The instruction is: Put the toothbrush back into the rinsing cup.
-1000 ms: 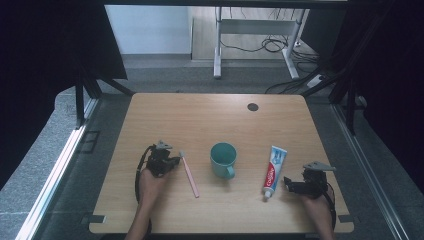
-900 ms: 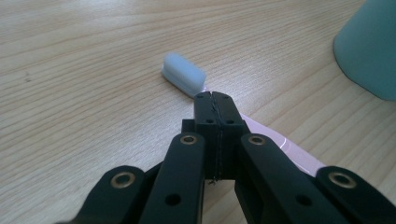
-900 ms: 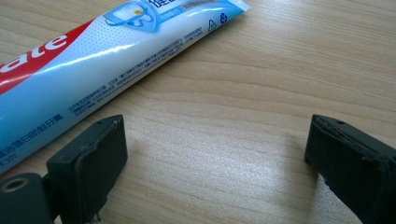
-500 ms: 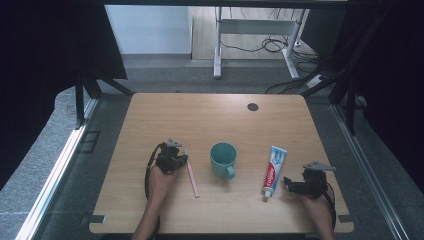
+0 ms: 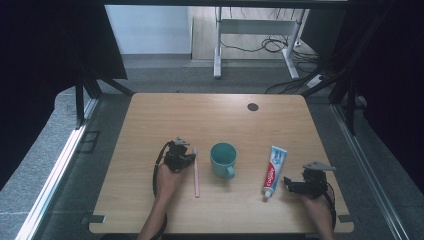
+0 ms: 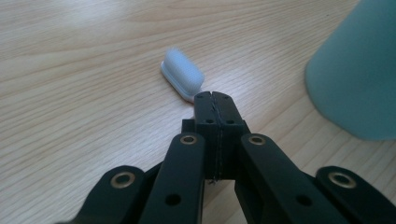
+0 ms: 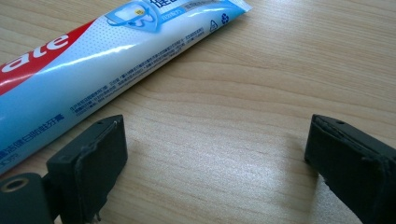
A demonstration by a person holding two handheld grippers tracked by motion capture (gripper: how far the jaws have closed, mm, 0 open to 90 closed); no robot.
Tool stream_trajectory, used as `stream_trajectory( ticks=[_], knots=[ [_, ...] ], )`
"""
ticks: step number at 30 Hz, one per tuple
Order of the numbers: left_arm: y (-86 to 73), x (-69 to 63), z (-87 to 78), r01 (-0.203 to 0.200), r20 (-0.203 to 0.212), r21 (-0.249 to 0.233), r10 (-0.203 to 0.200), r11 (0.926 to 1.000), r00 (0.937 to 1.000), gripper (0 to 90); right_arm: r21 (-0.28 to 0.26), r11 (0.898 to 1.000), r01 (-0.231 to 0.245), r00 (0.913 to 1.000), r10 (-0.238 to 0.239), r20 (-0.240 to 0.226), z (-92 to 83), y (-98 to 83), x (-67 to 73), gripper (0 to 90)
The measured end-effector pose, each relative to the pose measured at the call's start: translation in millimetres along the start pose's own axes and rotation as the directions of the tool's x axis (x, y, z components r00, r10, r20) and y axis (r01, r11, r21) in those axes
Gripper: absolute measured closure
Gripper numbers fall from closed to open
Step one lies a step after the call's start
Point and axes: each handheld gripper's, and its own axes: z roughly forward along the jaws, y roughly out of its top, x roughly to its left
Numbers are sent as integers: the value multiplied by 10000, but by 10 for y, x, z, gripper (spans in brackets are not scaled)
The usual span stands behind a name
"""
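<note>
Beside the toothbrush (cup just beyond), left hand-held gripper, jaws closed, empty.

A light wooden desk is standing on grey carpet, daylight falling across both. Behind it, a white-framed table is sheltering tangled cables, dark curtains hanging alongside.

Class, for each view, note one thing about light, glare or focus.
High view: dark surroundings, evenly lit table. Left gripper view: toothbrush head slightly soft, teal cup blurred, left gripper sharp. Right gripper view: glare streak on toothpaste tube, sheen on wood.
</note>
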Motion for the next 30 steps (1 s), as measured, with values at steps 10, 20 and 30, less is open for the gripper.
stream_trajectory(
  ticks=[10, 20, 30],
  knots=[
    [-27, -110, -168, -96, 243, -337, 104, 9994, 9997, 899, -2, 10000, 6, 10000, -6, 1, 0, 0, 0, 53],
    [-248, -477, -265, -607, 807, 90, 598, 9981, 9949, 899, -2, 10000, 4, 10000, -4, 2, 0, 0, 0, 53],
    [-443, -564, -290, -606, 959, 414, 564, 9973, 9938, 899, -4, 10000, -12, 10000, 12, 1, 1, 0, 2, 53]
  ],
)
